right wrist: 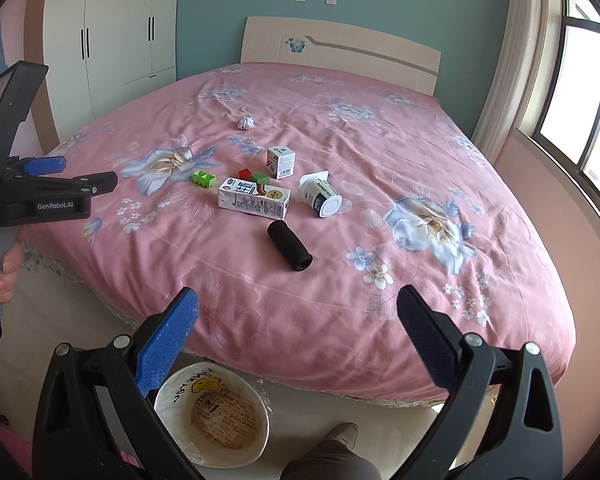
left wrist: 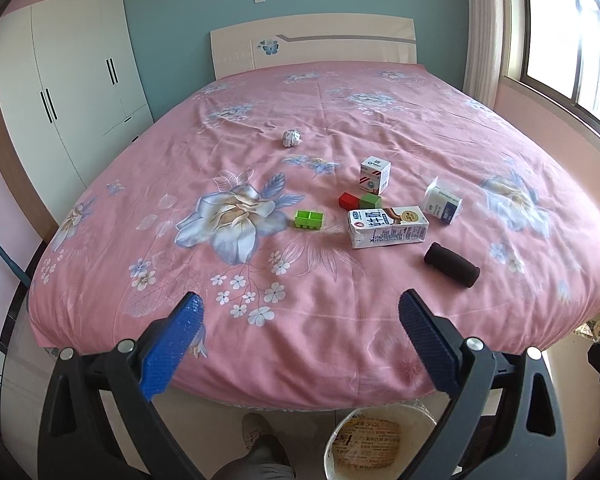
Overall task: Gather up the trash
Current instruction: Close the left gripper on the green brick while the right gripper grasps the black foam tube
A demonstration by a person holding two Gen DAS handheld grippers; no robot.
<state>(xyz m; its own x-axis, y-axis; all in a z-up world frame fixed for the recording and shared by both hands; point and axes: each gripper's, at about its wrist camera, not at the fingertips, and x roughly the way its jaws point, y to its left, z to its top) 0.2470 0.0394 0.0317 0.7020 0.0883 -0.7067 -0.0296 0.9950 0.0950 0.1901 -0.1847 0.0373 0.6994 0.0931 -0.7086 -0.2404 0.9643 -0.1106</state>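
On the pink floral bed (left wrist: 300, 340) lie a milk carton (left wrist: 387, 226) (right wrist: 254, 198), a tipped white cup-like container (left wrist: 442, 200) (right wrist: 320, 194), a small white box (left wrist: 375, 175) (right wrist: 281, 163), a crumpled paper ball (left wrist: 291, 138) (right wrist: 245, 122) and a black roll (left wrist: 452, 265) (right wrist: 289, 245). My left gripper (left wrist: 300, 308) is open and empty over the bed's near edge. My right gripper (right wrist: 298, 304) is open and empty, also at the near edge. A white bin (left wrist: 380, 440) (right wrist: 212, 414) stands on the floor below.
A green toy block (left wrist: 309, 219) (right wrist: 204, 179) and a red and green block pair (left wrist: 359, 201) (right wrist: 254, 176) lie near the carton. A wardrobe (left wrist: 72, 92) stands left, a window (left wrist: 572, 40) right. The left gripper's body (right wrist: 40, 192) shows at the right wrist view's left edge.
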